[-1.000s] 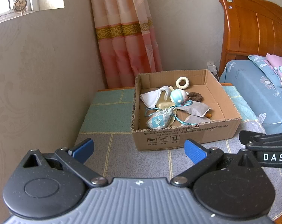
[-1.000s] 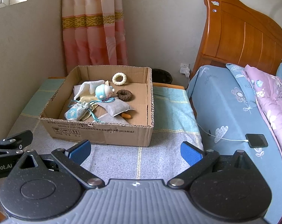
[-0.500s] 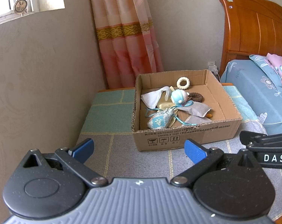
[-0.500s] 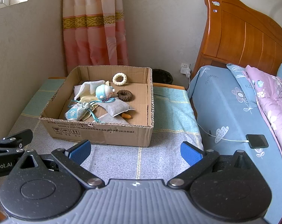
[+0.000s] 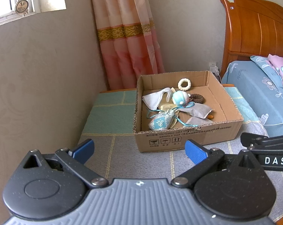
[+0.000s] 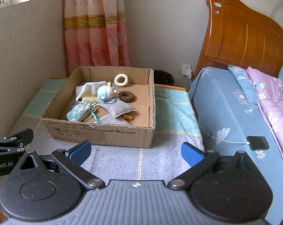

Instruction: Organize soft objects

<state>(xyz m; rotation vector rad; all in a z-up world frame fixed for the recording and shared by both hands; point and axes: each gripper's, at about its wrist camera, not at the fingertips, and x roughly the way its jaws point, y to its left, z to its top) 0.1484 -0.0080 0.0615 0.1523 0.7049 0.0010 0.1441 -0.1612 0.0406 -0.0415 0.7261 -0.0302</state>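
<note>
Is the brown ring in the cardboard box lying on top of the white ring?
No, the brown ring lies on the cardboard box floor apart from the white ring, which sits nearer the back wall.

Both cameras sit low and look forward over the cloth-covered table at the cardboard box (image 5: 188, 136) (image 6: 103, 131), not very near. The left one looks from the left, the right one from the right; both see the bed (image 5: 257, 86) (image 6: 225, 101)

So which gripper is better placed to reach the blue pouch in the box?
Probably left. The blue pouch lies in the box's near left corner, ahead of the open left gripper; from the right gripper it sits further left.
</note>
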